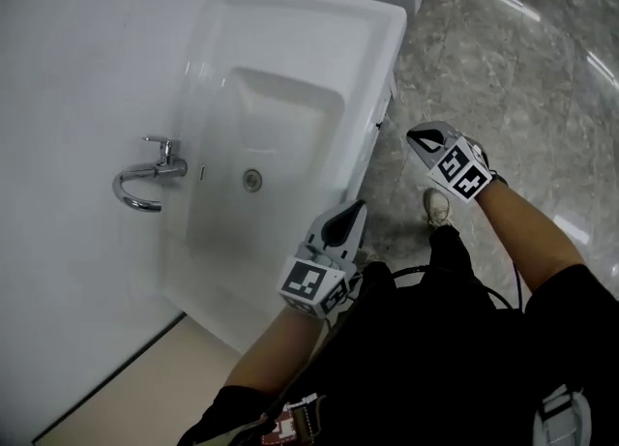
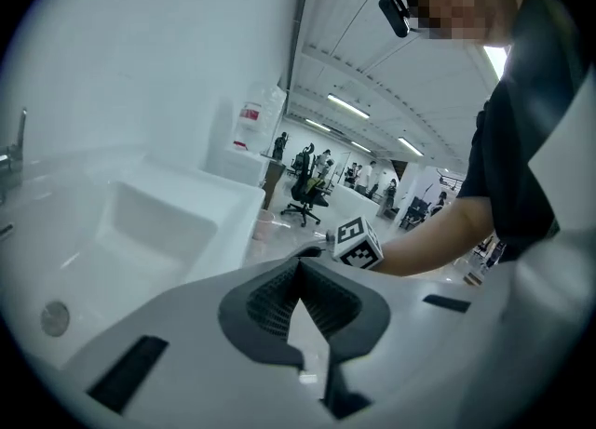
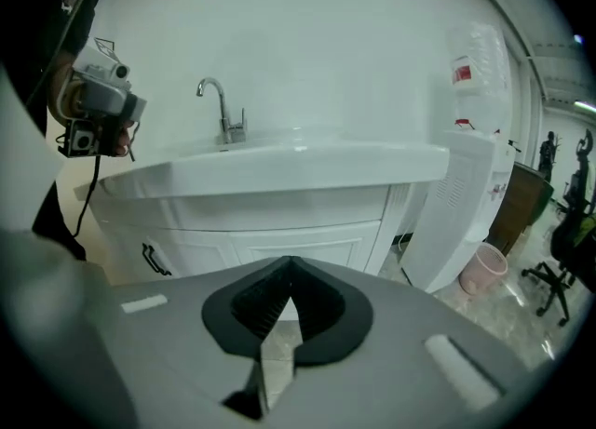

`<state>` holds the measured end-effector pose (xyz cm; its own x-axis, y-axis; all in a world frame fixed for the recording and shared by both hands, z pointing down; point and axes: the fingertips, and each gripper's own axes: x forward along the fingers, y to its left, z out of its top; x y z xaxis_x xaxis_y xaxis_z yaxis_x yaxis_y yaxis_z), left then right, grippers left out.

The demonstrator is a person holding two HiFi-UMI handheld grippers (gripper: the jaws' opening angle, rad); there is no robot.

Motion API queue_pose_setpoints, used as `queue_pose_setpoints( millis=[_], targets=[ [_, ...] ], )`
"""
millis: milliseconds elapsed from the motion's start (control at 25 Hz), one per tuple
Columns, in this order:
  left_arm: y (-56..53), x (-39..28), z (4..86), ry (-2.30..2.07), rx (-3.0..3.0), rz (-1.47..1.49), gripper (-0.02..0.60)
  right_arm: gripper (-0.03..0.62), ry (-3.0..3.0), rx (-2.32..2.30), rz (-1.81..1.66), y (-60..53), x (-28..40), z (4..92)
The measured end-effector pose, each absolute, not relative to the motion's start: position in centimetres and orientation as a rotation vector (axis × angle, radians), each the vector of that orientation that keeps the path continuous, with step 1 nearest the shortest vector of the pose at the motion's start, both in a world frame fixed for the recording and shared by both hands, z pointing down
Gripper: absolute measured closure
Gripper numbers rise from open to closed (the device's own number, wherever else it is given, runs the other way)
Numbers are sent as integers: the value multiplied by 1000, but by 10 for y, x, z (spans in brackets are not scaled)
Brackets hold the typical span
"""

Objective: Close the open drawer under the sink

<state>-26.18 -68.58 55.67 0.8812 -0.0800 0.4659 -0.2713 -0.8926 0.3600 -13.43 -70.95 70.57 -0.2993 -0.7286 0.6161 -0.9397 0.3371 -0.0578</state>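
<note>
The drawer [image 3: 300, 243] under the sink [image 3: 279, 168] appears flush with the white cabinet [image 3: 200, 252], so the job seems done, as the left gripper [image 2: 298, 265] and right gripper [image 3: 291, 265] hang clear of it, fingers pressed together, empty.

This was a large open office or test hall with a washroom corner set up in it. A white rectangular ceramic sink [image 1: 290, 57] with a curved chrome tap [image 1: 145, 178] stood on a white panelled cabinet [image 3: 298, 241] against a plain white wall [image 1: 77, 47], over a glossy grey marble-patterned floor [image 1: 503, 76]. Beyond it, under long ceiling strip lights [image 2: 346, 106], were a black wheeled office chair [image 2: 305, 199] and several standing people [image 2: 371, 176], and a small pink waste bin [image 3: 486, 267] sat on the floor.
</note>
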Motion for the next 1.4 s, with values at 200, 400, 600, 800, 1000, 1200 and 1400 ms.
queue_pose_setpoints(
  millis=[200,400,600,800,1000,1200,1400],
  targets=[
    [-695,-276,495,-419,2656,561,584,593,-2147,1426,604,-683,-122,643],
    [-709,-312,445,-662,2703,488,584,592,-2263,1369,560,-687,-124,571],
    [-706,-382,406,-986,2674,422,584,594,-2384,1290,504,-695,-144,504],
    [-698,-462,373,-1292,2547,245,584,594,-2480,1205,462,-714,-173,460],
    [-693,-544,348,-1454,2449,92,584,593,-2547,1138,434,-734,-224,422],
    [-696,-625,327,-1523,2438,-19,584,592,-2605,1084,382,-751,-299,384],
    [-702,-701,316,-1564,2449,-78,584,592,-2651,1045,326,-770,-370,358]
  ],
)
